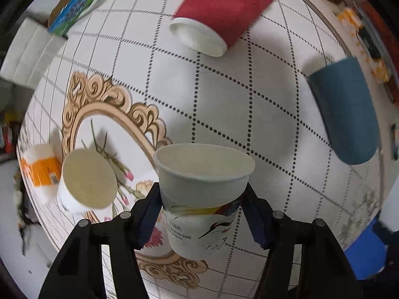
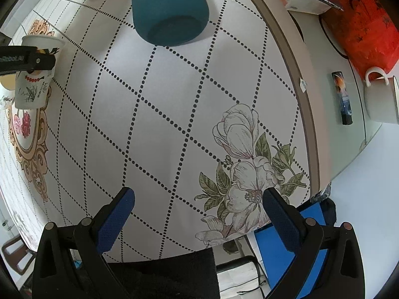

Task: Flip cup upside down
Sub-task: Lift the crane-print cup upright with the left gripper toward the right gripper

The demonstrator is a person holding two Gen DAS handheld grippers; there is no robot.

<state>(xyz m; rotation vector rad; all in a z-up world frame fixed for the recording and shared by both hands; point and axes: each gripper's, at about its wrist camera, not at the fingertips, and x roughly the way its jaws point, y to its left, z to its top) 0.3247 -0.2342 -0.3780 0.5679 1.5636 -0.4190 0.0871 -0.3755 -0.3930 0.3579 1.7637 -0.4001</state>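
My left gripper [image 1: 202,211] is shut on a white paper cup [image 1: 202,199] printed with a crane. The cup is upright, mouth up, and held above the round table. It also shows in the right wrist view [image 2: 33,74] at the far left, with the left gripper's finger across it. My right gripper [image 2: 197,206] is open and empty above the table's near edge, over a flower print.
A red cup [image 1: 224,7] lies on its side at the back. A blue cup [image 1: 346,112], also in the right wrist view [image 2: 169,7], stands upside down. A white cup [image 1: 84,182] and an orange cup [image 1: 40,172] sit at left. A mug [image 2: 379,99] stands beyond the tablecloth's rim [image 2: 301,94].
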